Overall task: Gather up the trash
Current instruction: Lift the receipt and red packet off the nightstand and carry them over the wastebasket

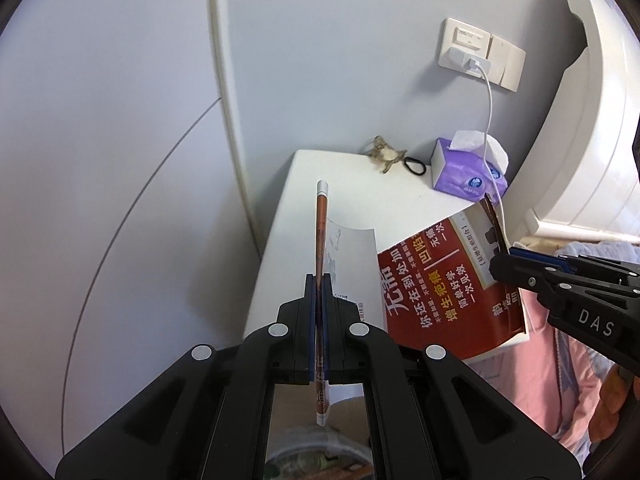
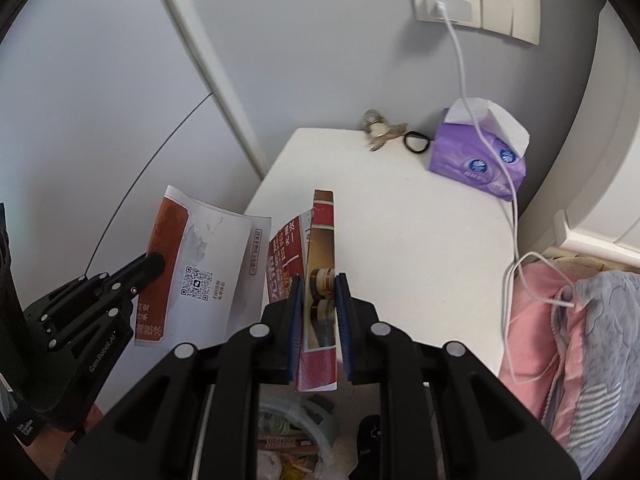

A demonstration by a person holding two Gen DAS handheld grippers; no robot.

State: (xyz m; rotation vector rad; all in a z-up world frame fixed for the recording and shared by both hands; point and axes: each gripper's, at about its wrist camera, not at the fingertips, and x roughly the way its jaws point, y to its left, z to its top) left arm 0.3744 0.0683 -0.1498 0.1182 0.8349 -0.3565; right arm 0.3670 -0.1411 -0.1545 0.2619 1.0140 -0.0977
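Observation:
My left gripper point(image 1: 319, 280) is shut on a white and orange leaflet point(image 1: 321, 240), held edge-on in its own view; its printed face with a QR code shows in the right wrist view point(image 2: 208, 264). My right gripper point(image 2: 319, 284) is shut on a red leaflet with Chinese text point(image 2: 320, 272); it shows flat in the left wrist view point(image 1: 444, 280), pinched at its right edge by the right gripper point(image 1: 500, 268). Both leaflets hang in the air over the near edge of the white bedside table point(image 2: 392, 220). A trash bin point(image 2: 296, 432) with rubbish sits below.
At the back of the table lie a purple tissue pack point(image 2: 476, 160), a black hair tie point(image 2: 416, 141) and a bunch of keys point(image 2: 378, 130). A white charging cable point(image 2: 464, 60) runs from the wall socket to the pink bedding point(image 2: 560, 320) at right. The wall is to the left.

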